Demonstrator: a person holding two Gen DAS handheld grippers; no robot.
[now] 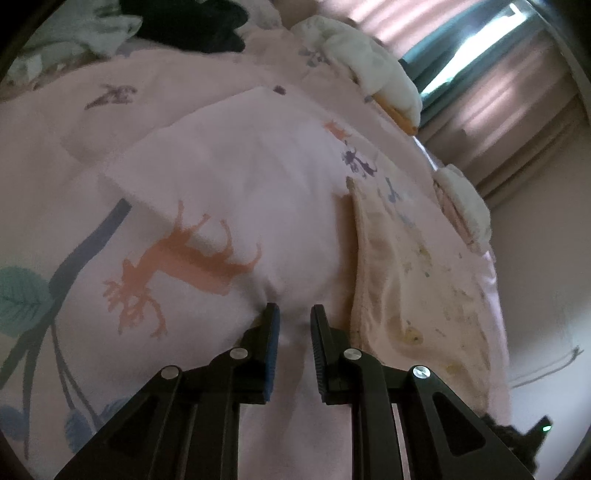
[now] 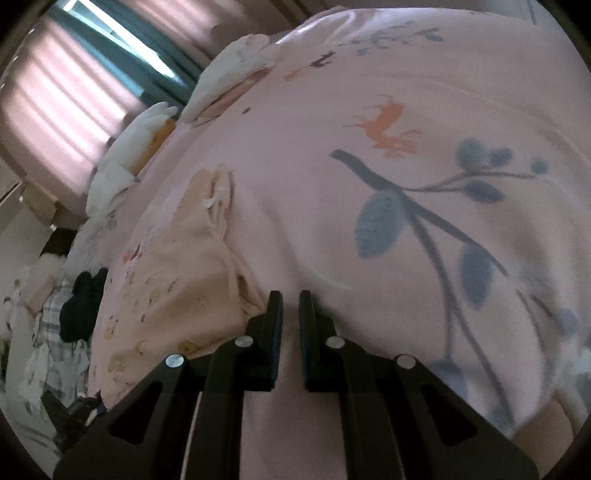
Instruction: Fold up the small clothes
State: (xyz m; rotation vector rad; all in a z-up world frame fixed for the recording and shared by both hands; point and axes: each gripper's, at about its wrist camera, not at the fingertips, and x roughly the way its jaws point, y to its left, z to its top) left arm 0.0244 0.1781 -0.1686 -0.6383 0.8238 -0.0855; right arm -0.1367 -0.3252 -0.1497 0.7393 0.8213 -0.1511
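We count two grippers over one pink printed bedspread (image 1: 92, 122). On it lies one peach garment (image 1: 413, 295) with small prints, our landmark. The left gripper (image 1: 293, 314) sits just left of the garment's edge, jaws narrowly parted with a pinch of pale cloth bunched between them. The right gripper (image 2: 291, 300) sits just right of the garment (image 2: 177, 280), jaws close together with a slim gap; whether its fingers grip any cloth we cannot tell. Beyond the garment, white bedding (image 1: 376, 74) lines the bed's edge below striped curtains (image 1: 498, 110). One black cloth (image 1: 199, 26) lies farther off, among other heaped laundry (image 2: 55, 332).
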